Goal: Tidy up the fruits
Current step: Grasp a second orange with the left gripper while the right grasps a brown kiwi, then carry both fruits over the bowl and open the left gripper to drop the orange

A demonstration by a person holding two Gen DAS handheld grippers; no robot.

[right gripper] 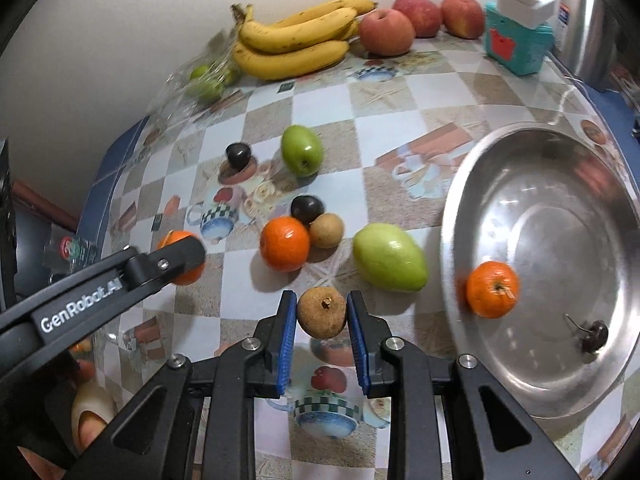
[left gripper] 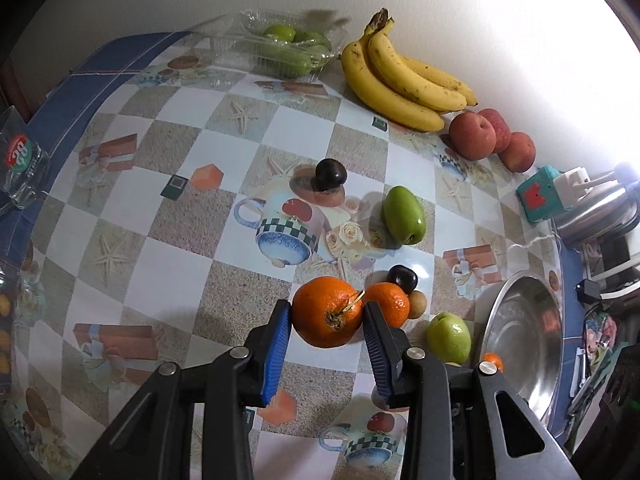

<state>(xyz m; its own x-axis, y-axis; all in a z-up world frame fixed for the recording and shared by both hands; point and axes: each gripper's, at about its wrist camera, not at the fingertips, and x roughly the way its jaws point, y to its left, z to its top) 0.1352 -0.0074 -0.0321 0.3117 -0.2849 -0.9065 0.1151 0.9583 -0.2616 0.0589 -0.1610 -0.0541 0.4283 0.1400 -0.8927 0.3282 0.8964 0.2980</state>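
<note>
My left gripper (left gripper: 327, 312) is shut on a large orange (left gripper: 326, 312) with a short stem, held above the table. In the right wrist view my right gripper (right gripper: 322, 314) is shut on a small brown round fruit (right gripper: 322, 313). The left gripper's arm (right gripper: 120, 276) crosses that view at the left, partly hiding its orange (right gripper: 181, 256). A steel bowl (right gripper: 536, 208) at the right holds one orange (right gripper: 493, 289) and a dark cherry (right gripper: 596, 336). Loose on the table lie another orange (right gripper: 285, 244), a brown fruit (right gripper: 326, 230), two dark plums (right gripper: 306, 208) (right gripper: 238, 155) and two green fruits (right gripper: 389, 258) (right gripper: 301, 150).
Against the back wall lie a banana bunch (left gripper: 404, 76), three red apples (left gripper: 472, 136) and a clear plastic box of green fruit (left gripper: 288, 46). A teal box (right gripper: 518, 42) and a metal kettle (left gripper: 596, 208) stand at the right. A glass (left gripper: 20, 168) sits at the table's left edge.
</note>
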